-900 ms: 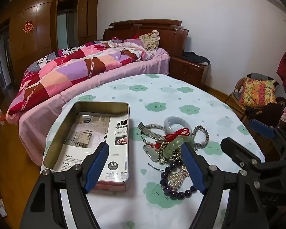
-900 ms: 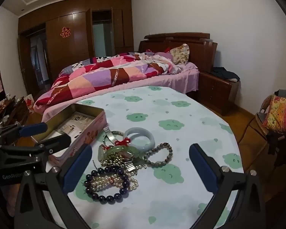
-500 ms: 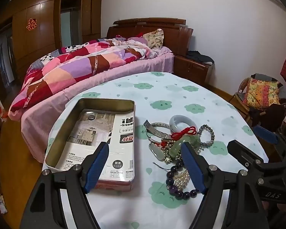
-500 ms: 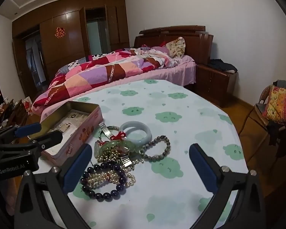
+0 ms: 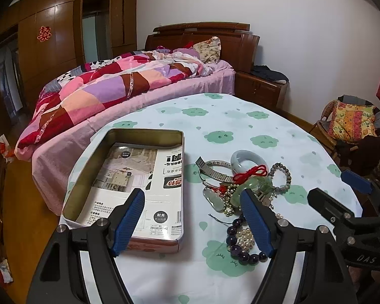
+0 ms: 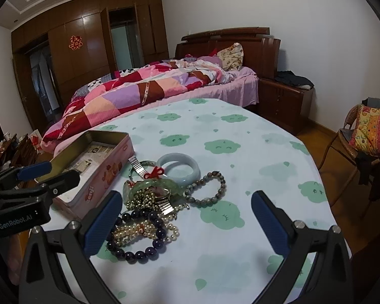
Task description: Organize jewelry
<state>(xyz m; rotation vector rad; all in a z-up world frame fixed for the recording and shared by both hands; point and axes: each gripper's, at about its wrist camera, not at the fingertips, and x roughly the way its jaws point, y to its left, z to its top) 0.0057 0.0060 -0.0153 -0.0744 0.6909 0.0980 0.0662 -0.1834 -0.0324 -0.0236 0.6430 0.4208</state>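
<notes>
From the left wrist, your left gripper (image 5: 193,221) has drawn back, fingers wide apart over the tin (image 5: 129,185). From the right wrist, your right gripper (image 6: 186,223) (also spread, empty) has closed on the jewelry pile (image 6: 152,202) beside it; nothing sorted yet.

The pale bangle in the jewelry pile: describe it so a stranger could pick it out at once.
Start at the round table with the green cloud-print cloth, then the open tin box on it. Right beside the box lies a jewelry heap. At its far edge sits the pale bangle, a thick smooth ring of milky blue-white, the only solid unbeaded hoop of that colour.
</notes>
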